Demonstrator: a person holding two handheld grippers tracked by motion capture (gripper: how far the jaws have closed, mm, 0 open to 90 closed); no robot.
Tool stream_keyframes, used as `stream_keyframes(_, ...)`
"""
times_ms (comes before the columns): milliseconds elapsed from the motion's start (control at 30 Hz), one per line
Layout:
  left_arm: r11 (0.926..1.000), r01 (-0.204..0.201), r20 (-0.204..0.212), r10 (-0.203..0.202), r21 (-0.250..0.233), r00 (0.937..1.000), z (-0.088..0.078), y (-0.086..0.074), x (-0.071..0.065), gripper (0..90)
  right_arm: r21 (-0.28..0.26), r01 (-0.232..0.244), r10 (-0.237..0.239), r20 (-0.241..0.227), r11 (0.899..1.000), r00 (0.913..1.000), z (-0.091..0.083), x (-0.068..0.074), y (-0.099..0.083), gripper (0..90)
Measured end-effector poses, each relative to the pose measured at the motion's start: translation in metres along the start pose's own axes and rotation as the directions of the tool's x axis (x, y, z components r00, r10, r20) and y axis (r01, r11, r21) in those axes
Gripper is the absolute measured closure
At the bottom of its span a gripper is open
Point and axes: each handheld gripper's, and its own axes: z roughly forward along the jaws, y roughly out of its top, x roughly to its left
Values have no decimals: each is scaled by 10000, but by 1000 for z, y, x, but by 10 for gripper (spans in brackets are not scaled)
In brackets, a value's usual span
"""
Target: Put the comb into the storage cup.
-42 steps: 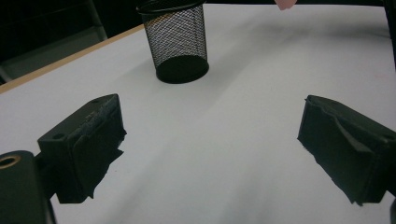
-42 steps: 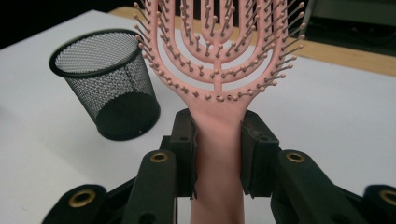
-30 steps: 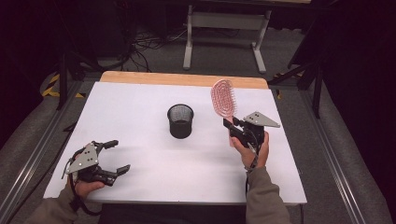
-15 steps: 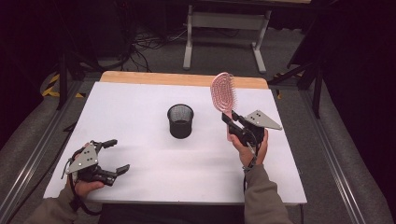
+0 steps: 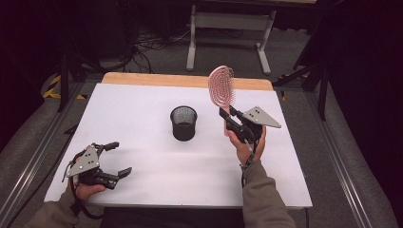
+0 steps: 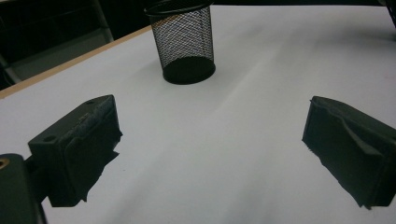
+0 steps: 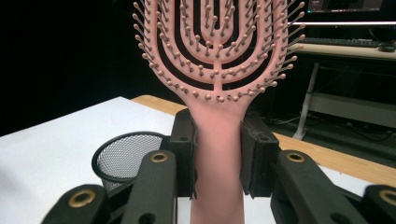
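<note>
My right gripper is shut on the handle of a pink hairbrush. The brush stands upright above the right half of the white table, bristled head up. A black mesh cup stands upright mid-table, just left of the brush. My left gripper rests open near the front left corner, aimed at the cup, with bare table between its jaws.
A wooden strip edges the table's far side. Beyond it stand a grey metal frame and cables on the floor. Dark rails run along both sides of the table.
The right gripper has raised the brush and tipped it more upright, drifting slightly left toward the cup. The left gripper has stayed put.
</note>
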Motion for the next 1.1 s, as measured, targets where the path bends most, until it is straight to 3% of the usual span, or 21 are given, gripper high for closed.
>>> stream_keyframes(1100, 9999, 79, 32, -79, -92, 10000, 0, -1, 0, 49, -894, 169, -186, -187, 9959, 9997, 29, 20, 12, 700)
